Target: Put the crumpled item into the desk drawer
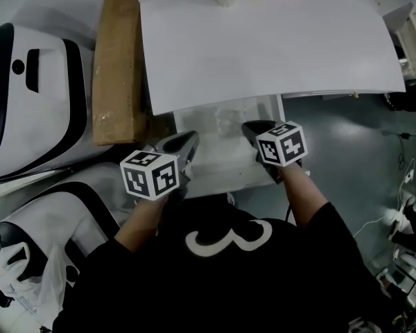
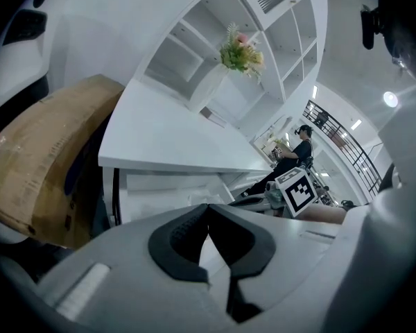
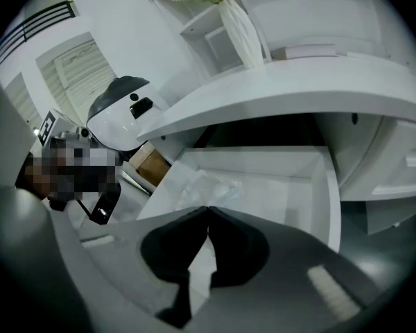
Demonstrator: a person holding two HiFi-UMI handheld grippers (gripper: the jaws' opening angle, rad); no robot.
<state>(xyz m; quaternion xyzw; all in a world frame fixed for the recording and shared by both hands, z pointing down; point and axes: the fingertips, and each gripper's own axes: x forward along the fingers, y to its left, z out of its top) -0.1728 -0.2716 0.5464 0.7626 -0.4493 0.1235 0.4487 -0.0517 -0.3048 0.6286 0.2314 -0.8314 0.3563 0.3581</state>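
The desk drawer (image 1: 218, 171) stands pulled out under the front edge of the white desk (image 1: 263, 47). A crumpled clear plastic item (image 1: 229, 120) lies inside it toward the back, and also shows in the right gripper view (image 3: 211, 186) and faintly in the left gripper view (image 2: 202, 198). My left gripper (image 1: 189, 143) hovers over the drawer's left side, its jaws shut with nothing between them. The right gripper (image 1: 252, 128) sits just right of the crumpled item, jaws also shut and empty. In both gripper views the dark pads meet at their tips.
A brown cardboard box (image 1: 116, 68) leans beside the desk on the left. Large white-and-black shells (image 1: 28, 96) fill the left floor, with a plastic bag (image 1: 14, 262) below them. A vase of flowers (image 2: 239, 50) stands on the desk. Cables (image 1: 395, 220) lie at the right.
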